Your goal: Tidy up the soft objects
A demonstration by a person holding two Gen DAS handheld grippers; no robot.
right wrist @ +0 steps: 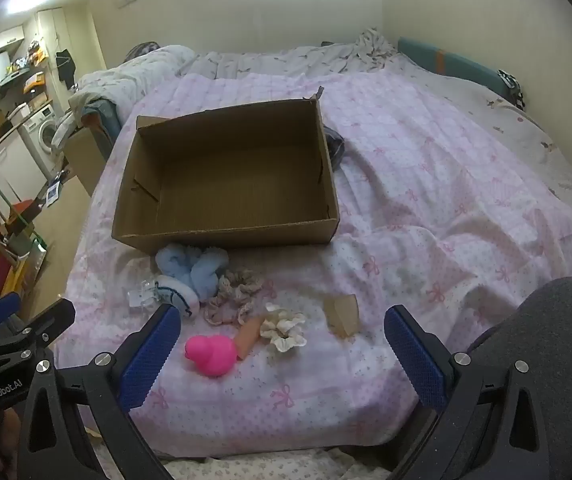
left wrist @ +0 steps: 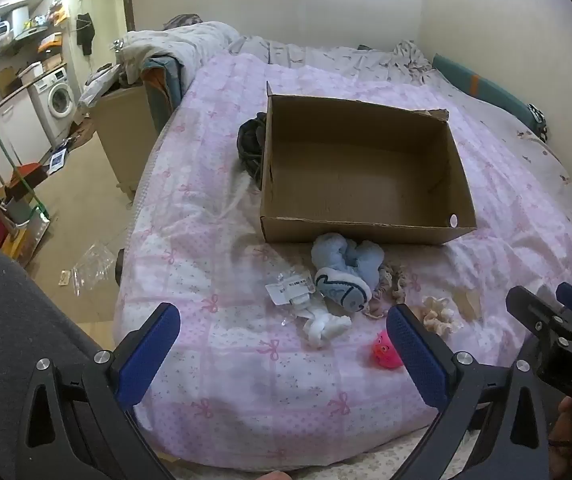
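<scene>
Bed (left wrist: 225,380) with pink bow-print cover fills most of both views.

Cardboard box (right wrist: 225,236), centre of the right wrist view, upper centre of the left: open top, nothing inside that I can see, bare brown floor. Stiff but light, probably slides on the cover if bumped. A dark bundle (left wrist: 250,146) sits against its outer wall, not in it.

Soft things lie loose on the cover just below the box's near wall, none boxed yet.

Blue fluffy socks (right wrist: 191,270), touching or just short of the box wall: light, squashy, bunched; pinch the thick middle of the bundle.

Patterned scrunchie (right wrist: 231,294), just right of the socks: limp, take a fold of the ring.

Pink rubber duck (right wrist: 211,354), lower centre, nearest the right gripper: squeezy, smooth, may squirt out; grip across the body, not the head.

Cream scrunchie (right wrist: 283,330), right of the duck: limp, feather-light, grab any ruffle.

White knotted cloth (left wrist: 324,326) below the socks in the left view: soft, take the knot.

Clear plastic packet (left wrist: 292,290) with label, left of the socks: slippery, crinkly.

Small cardboard scrap (right wrist: 342,316) and an orange piece (right wrist: 247,334) by the duck: can't tell what the latter is.

Left gripper (left wrist: 283,354): jaws spread wide, nothing held, hovering over the cover. Right gripper (right wrist: 281,354): likewise released, empty, the duck between the fingers in view but untouched.
</scene>
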